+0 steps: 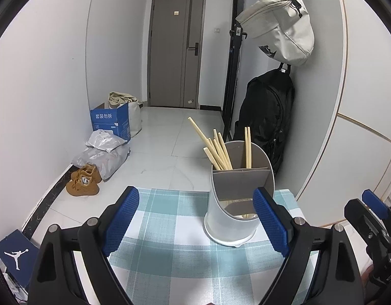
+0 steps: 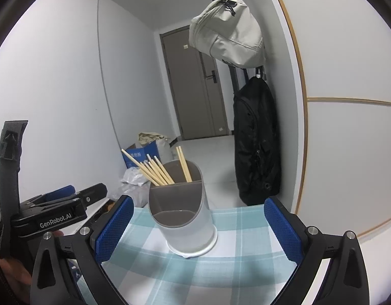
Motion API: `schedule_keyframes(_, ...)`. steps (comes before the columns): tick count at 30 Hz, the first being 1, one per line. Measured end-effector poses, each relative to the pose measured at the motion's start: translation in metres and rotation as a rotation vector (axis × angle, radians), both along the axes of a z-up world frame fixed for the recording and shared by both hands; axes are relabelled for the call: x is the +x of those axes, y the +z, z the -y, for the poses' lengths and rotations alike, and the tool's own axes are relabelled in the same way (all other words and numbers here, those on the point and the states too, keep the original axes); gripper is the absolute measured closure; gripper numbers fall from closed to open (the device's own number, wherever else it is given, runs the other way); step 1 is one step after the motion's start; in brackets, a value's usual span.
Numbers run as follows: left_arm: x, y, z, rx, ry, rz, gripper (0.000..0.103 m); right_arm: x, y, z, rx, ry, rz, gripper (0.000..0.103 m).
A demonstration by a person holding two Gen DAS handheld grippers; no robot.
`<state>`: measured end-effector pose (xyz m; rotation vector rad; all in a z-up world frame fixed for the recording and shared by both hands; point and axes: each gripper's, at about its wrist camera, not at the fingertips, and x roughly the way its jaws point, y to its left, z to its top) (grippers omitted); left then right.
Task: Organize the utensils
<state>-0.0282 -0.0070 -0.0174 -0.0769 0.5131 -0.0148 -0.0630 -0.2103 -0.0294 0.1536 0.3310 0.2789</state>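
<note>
Both wrist views face the utensil holder [image 1: 237, 198] closely.

Table with teal-white checked cloth [image 1: 170, 249]; white utensil holder [image 1: 228, 228] with chopsticks [image 1: 221, 152] upright on it.

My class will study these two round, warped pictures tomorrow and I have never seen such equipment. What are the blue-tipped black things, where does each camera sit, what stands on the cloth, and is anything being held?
A person holds a hand-held gripper in each hand; each carries a wide-angle camera looking along its two blue-padded fingers. One picture comes from the left gripper, the other from the right gripper. Both stand open and hold nothing. On the checked tablecloth stands a white utensil holder with divided compartments. Wooden chopsticks lean in its back compartments; the front one looks empty.
</note>
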Motion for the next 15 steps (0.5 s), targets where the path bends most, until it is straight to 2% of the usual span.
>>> schedule_keyframes(15, 0.0008, -0.0013, -0.0013, -0.026, 0.011, -0.023, 0.015, 0.005, -0.0052, 0.0046, 0.044, -0.008, -0.034, 0.0)
